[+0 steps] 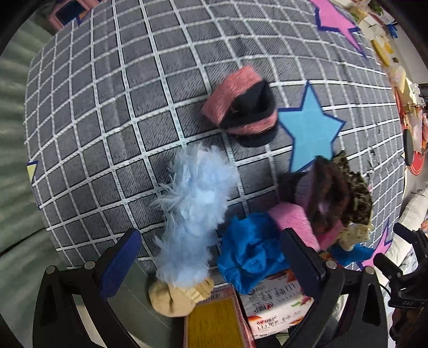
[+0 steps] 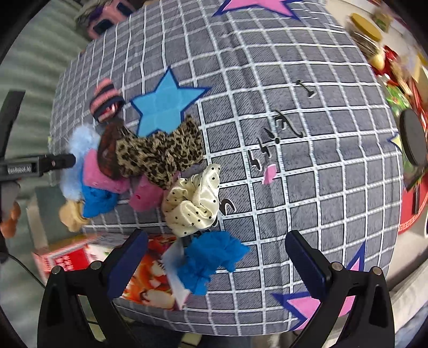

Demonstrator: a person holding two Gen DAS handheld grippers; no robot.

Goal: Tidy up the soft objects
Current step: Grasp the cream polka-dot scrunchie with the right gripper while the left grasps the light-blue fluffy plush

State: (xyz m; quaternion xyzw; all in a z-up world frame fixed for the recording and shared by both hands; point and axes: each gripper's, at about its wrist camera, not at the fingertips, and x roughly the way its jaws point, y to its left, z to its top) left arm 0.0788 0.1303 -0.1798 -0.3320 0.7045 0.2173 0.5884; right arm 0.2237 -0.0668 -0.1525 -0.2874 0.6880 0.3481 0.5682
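Note:
A pile of soft items lies on a grey grid-patterned cushion (image 2: pixel 307 192). In the right wrist view, a blue scrunchie (image 2: pixel 211 259) lies between the spread fingers of my open right gripper (image 2: pixel 216 267). Beyond it are a cream polka-dot scrunchie (image 2: pixel 192 203) and a leopard scrunchie (image 2: pixel 163 152). My left gripper (image 1: pixel 211 265) is open above a fluffy light-blue piece (image 1: pixel 192 211) and a blue cloth (image 1: pixel 248 257), gripping neither. A pink fuzzy block (image 1: pixel 294 222), a brown scrunchie (image 1: pixel 326 195) and a beige scrunchie (image 1: pixel 179 294) lie close by. A pink-and-navy striped piece (image 1: pixel 240 107) sits apart, farther up.
Printed packets (image 1: pixel 278 302) and a red box (image 2: pixel 67 257) lie at the cushion's near edge. Cluttered small items (image 2: pixel 388 67) and a black disc (image 2: pixel 412 139) line the right side. A pink box (image 1: pixel 64 13) stands at the far left corner. Green fabric (image 1: pixel 16 107) surrounds the cushion on the left.

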